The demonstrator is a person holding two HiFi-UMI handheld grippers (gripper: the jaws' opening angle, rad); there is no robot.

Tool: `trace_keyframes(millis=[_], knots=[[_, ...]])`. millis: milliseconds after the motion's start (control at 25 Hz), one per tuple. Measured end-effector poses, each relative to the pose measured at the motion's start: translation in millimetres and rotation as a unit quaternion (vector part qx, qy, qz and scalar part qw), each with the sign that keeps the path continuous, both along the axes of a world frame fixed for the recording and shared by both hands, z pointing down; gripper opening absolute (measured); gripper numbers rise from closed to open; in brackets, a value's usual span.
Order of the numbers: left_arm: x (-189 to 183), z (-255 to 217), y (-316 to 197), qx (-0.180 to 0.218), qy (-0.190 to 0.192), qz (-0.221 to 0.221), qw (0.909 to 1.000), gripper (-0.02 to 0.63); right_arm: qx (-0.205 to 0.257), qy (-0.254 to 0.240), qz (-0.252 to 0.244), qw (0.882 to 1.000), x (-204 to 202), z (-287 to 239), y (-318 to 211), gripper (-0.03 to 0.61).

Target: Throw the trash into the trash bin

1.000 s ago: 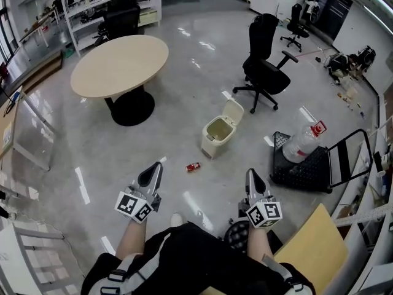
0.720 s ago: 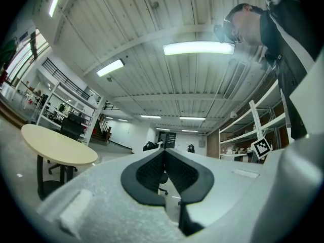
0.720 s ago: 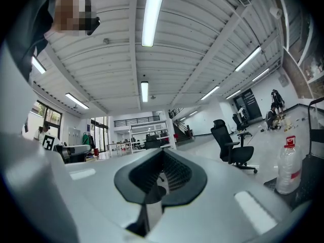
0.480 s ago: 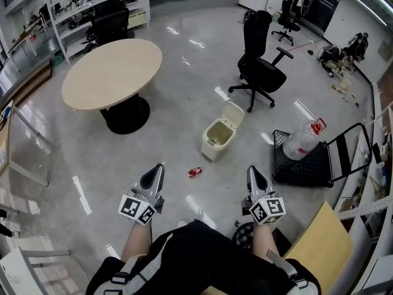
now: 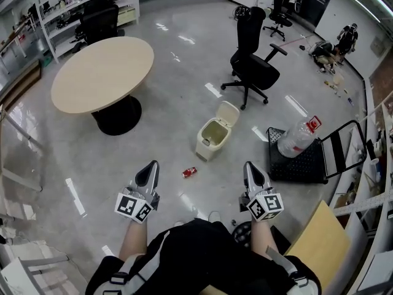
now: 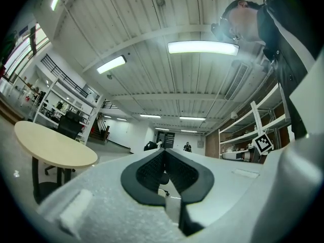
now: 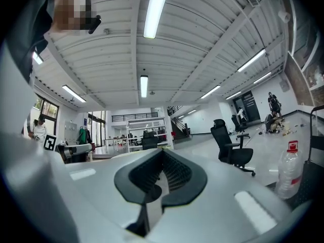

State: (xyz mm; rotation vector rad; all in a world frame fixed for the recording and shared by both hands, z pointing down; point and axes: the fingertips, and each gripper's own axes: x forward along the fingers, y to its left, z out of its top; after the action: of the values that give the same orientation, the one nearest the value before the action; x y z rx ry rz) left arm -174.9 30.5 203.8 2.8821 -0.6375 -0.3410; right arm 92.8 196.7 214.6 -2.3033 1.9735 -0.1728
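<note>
A small red piece of trash [image 5: 189, 173] lies on the grey floor between my two grippers and a little ahead of them. Beyond it stands a cream trash bin [image 5: 211, 137] with its lid flipped open. My left gripper [image 5: 150, 168] is held out at the left, jaws together and empty; in its own view the left gripper [image 6: 164, 156] points slightly up into the room. My right gripper [image 5: 252, 168] is at the right, also shut with nothing in it, and the right gripper [image 7: 163, 158] looks level across the room.
A round beige table [image 5: 101, 72] stands at the far left, a black office chair [image 5: 250, 63] behind the bin. A black cart [image 5: 299, 163] with a large plastic bottle [image 5: 296, 139] sits at the right. Shelving [image 5: 86, 5] lines the back. A yellow board [image 5: 319, 244] leans near my right side.
The whole scene has shifted as the person walked: the bin and the red trash sit nearer and more to the left. Both grippers stay shut and held out in front.
</note>
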Motion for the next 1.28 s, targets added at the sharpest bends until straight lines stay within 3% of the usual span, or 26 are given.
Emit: trace_keyframes(millis=[280,640,920,1280], knots=[[35.8,4.1,-17.7,0.017,-0.018,-0.019,0.9995,0.0,0.008,0.009,-0.053,0.999,18.2,2.5,-42.8,0.005],[105.5,4.3,-34.7,0.002,-0.016,-0.072,0.9973,0.0,0.025,-0.002,-0.112,0.993,92.7,7.1,-92.0,0.005],[135.0,5.6,-39.3,0.002,-0.016,-0.134,0.9908,0.0,0.024,-0.012,-0.16,0.987,137.8,13.4,-114.5,0.005],[158.8,18.3,-23.4,-0.017,-0.046,-0.148,0.9877,0.0,0.011,0.001,-0.231,0.973,147.3,26.5,-136.9,0.005]])
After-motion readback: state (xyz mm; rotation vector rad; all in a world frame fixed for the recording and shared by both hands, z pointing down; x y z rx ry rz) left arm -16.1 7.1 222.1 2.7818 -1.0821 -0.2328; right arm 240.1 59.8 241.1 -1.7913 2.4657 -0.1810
